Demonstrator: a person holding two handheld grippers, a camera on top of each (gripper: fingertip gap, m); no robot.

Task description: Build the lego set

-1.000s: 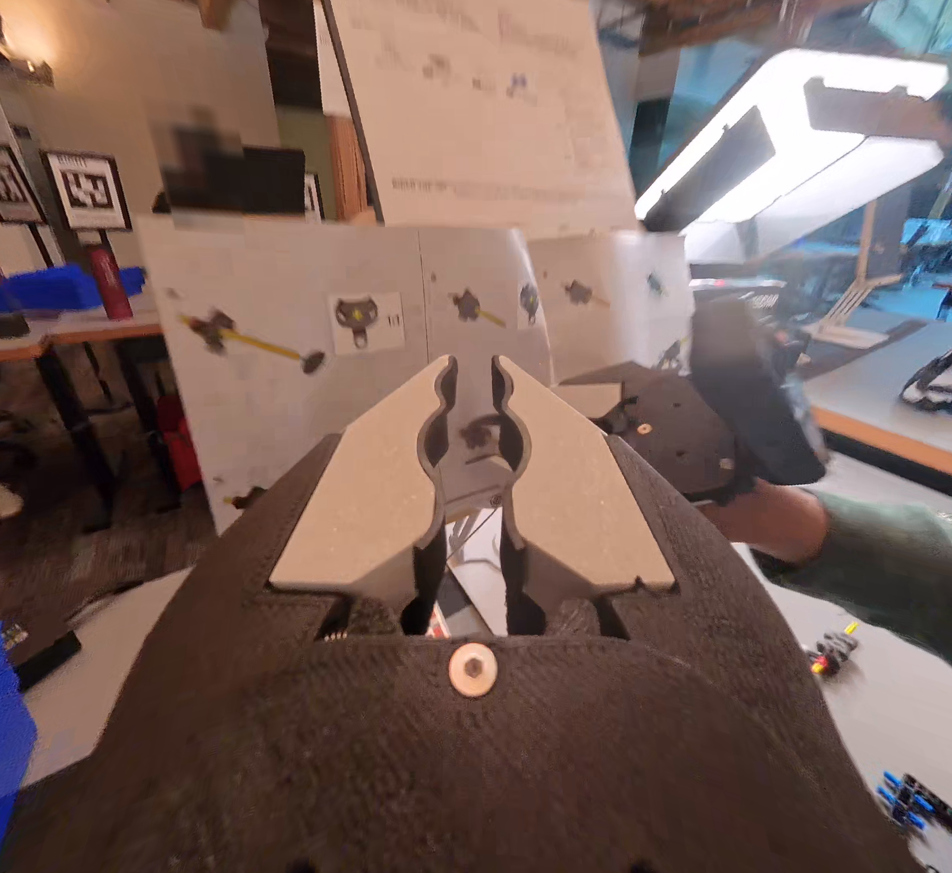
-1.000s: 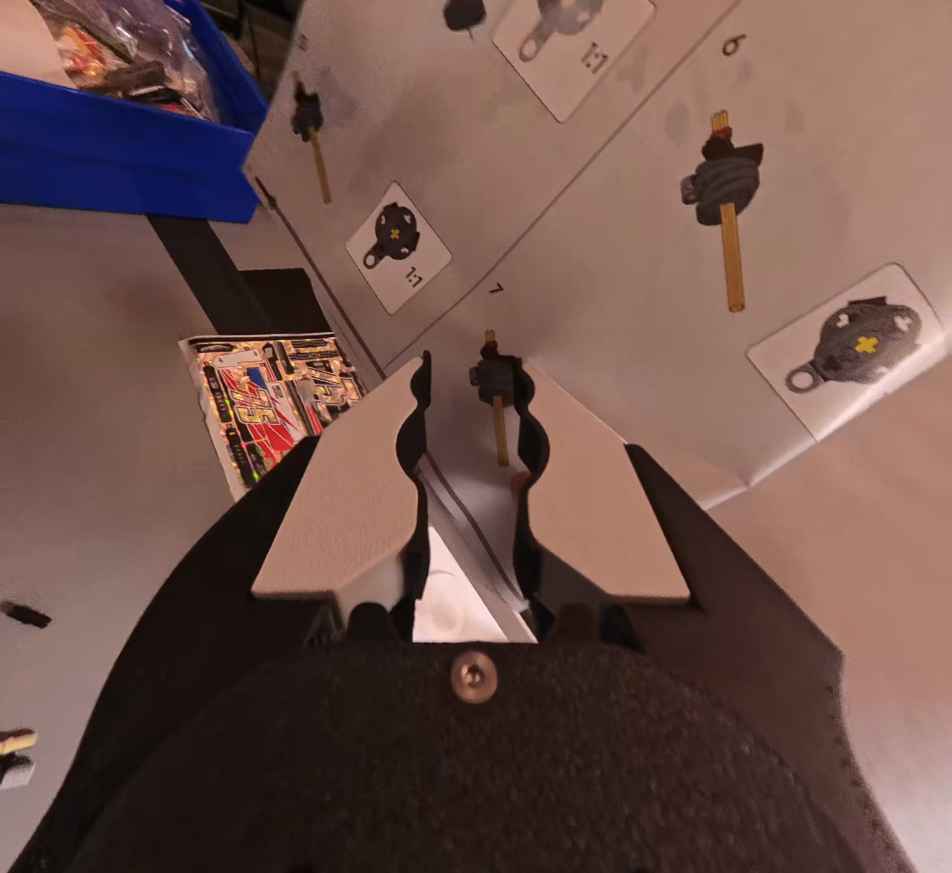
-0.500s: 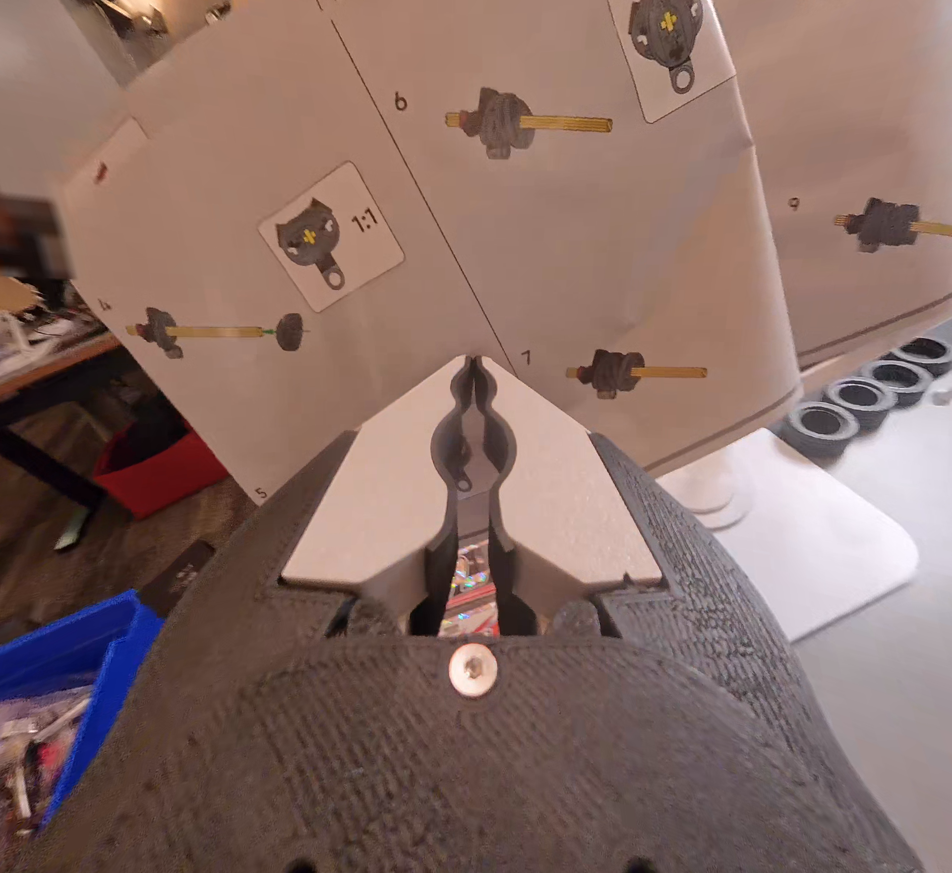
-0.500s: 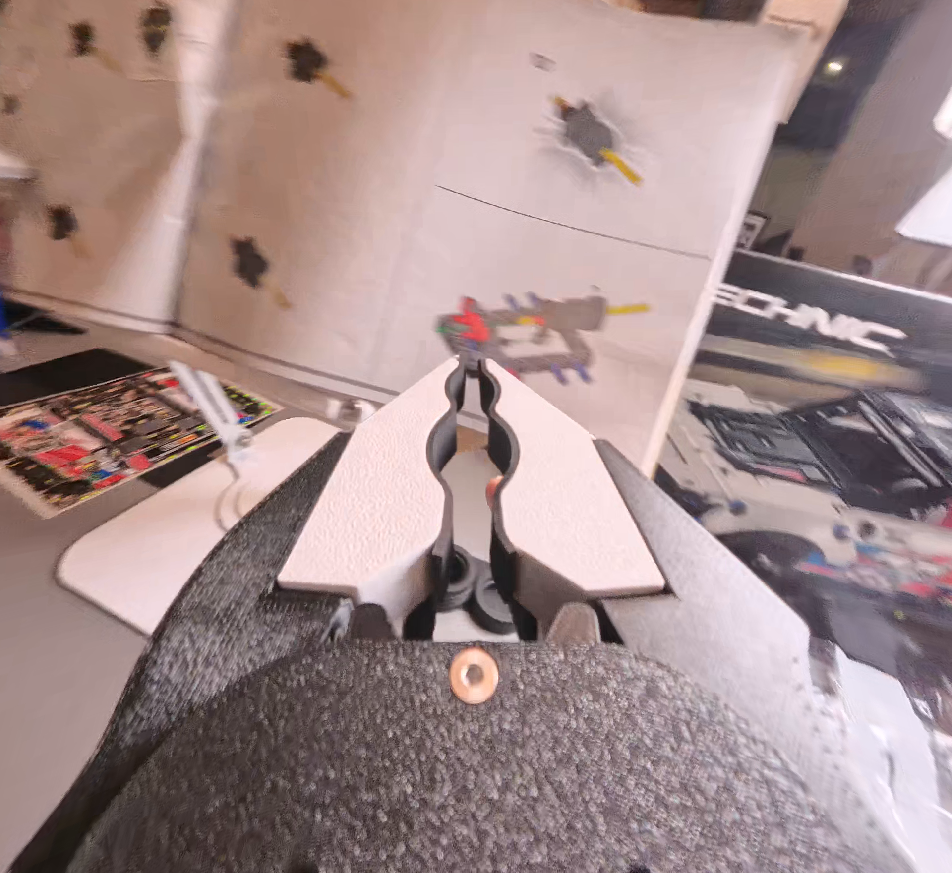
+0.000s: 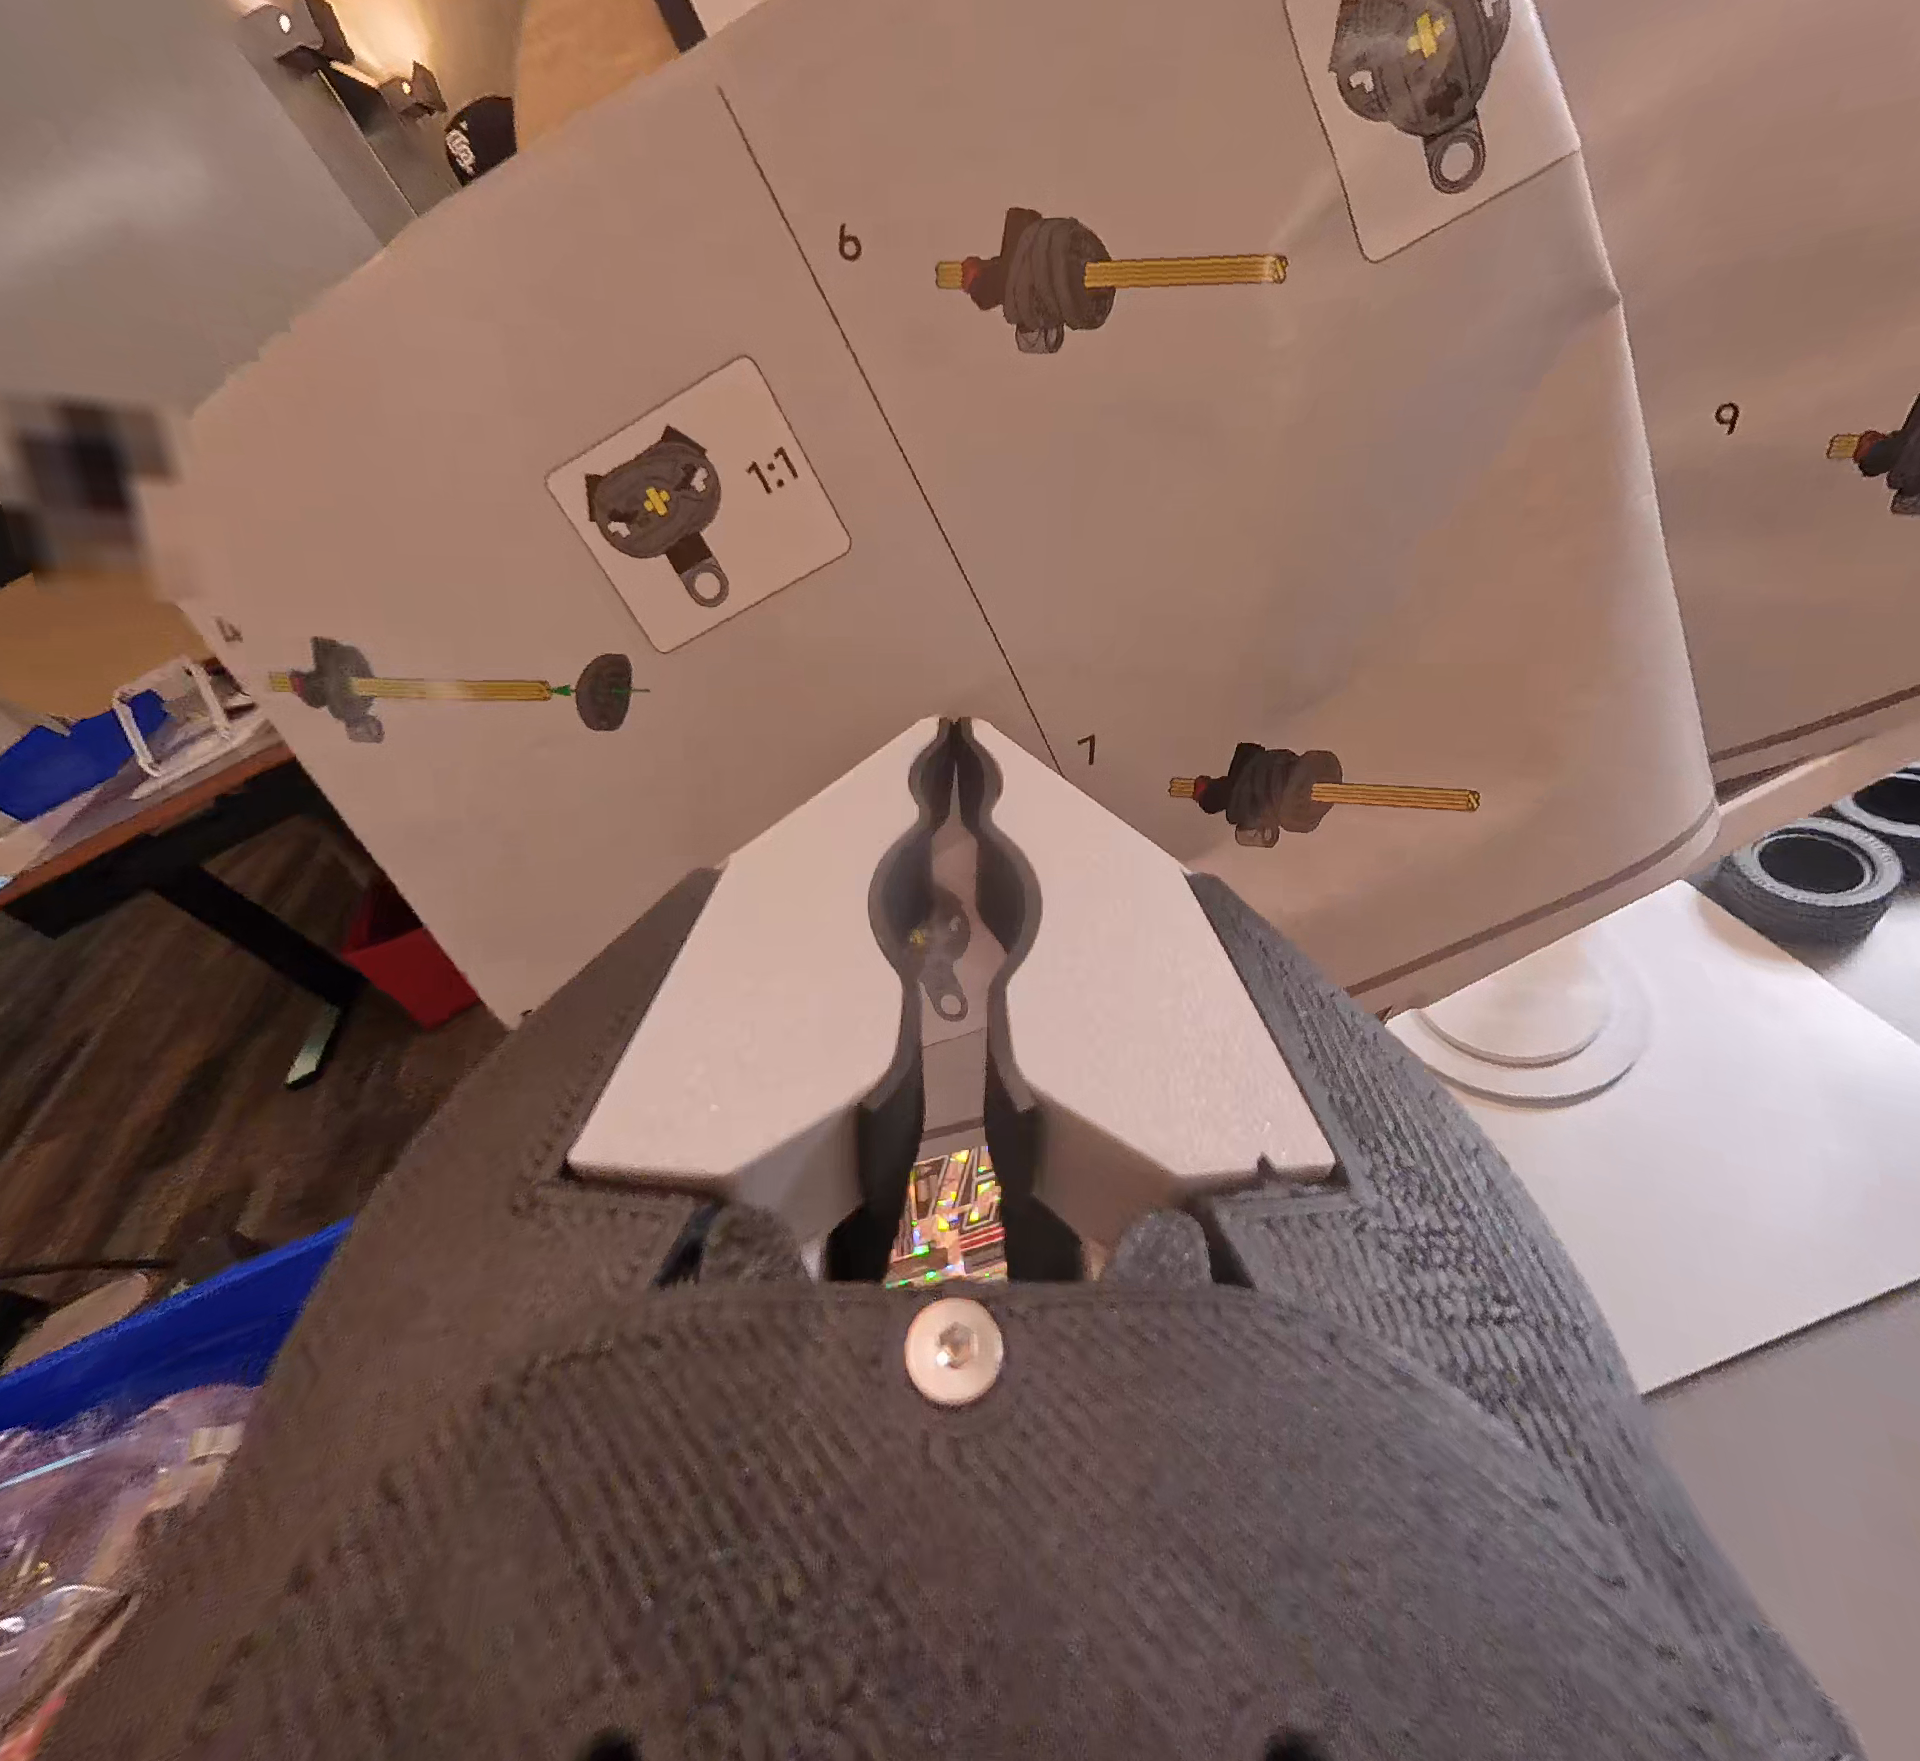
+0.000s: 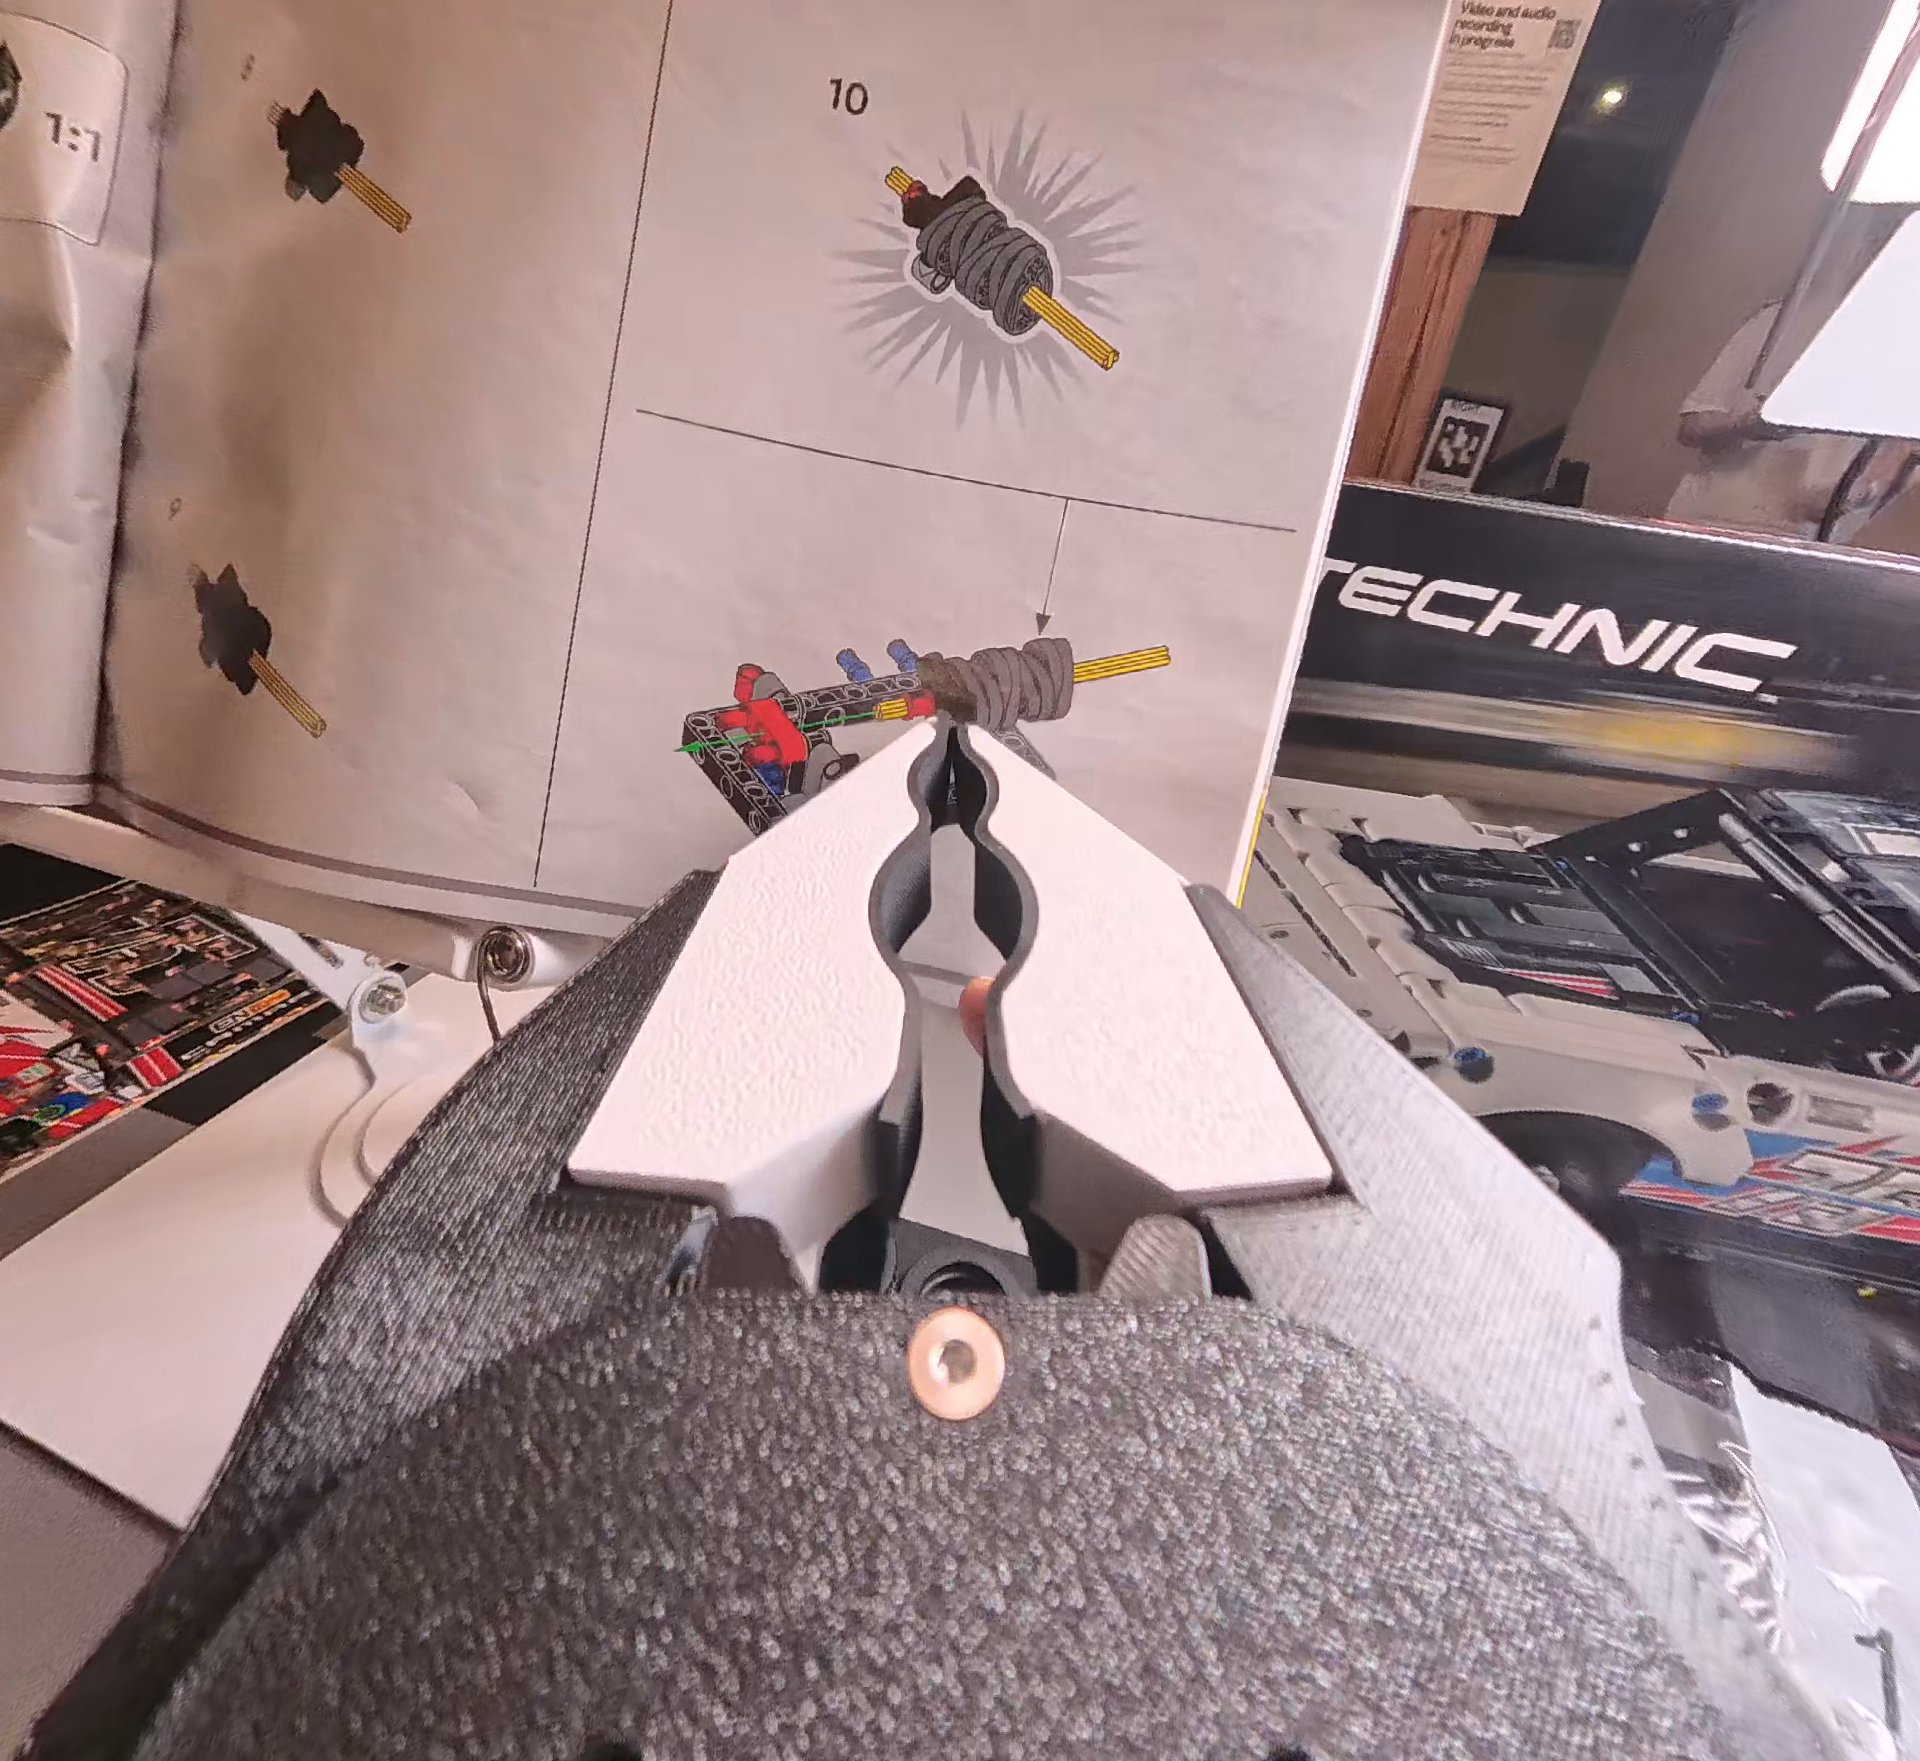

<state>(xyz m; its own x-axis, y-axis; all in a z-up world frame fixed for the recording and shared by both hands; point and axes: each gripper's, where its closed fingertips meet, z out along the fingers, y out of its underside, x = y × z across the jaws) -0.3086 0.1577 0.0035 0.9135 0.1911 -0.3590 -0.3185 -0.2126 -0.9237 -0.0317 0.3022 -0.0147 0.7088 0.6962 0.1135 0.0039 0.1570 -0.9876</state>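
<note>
A: Instruction booklet [image 5: 1195, 485] front and centre. It stands upright and open on a white stand [image 5: 1662, 1140], its long axis running left to right across the counter [image 5: 1787, 1399], printed pages facing both cameras.

B: And the left tool [image 5: 954, 724]?

A: Tips pressed together right in front of the lower part of the left-hand page, nothing pinched between them. I cannot tell whether they touch the paper.

B: The right side?

A: The right tool [image 6: 954, 732] is squeezed shut too, empty at the tips, pointing at the bottom of the right-hand page [image 6: 987, 361] near its outer edge. Something small and pinkish shows in the gap further back, too unclear to name.

B: Any lego pieces in view?

A: Black rubber tyres [image 5: 1808, 870] sit on the counter beside the stand, to the right of the booklet in the left wrist view. The set's box [image 6: 1610, 828], with a truck pictured on it, stands just beside the booklet's right edge.

B: What else is around?

A: A shiny sticker sheet [image 6: 114, 1015] lies flat left of the stand. A blue bin [image 5: 135, 1337] holding bagged parts sits at the lower left. Beyond that, a dark wood floor [image 5: 156, 1088], another desk [image 5: 125, 828], and timber posts [image 6: 1434, 309] behind.
</note>
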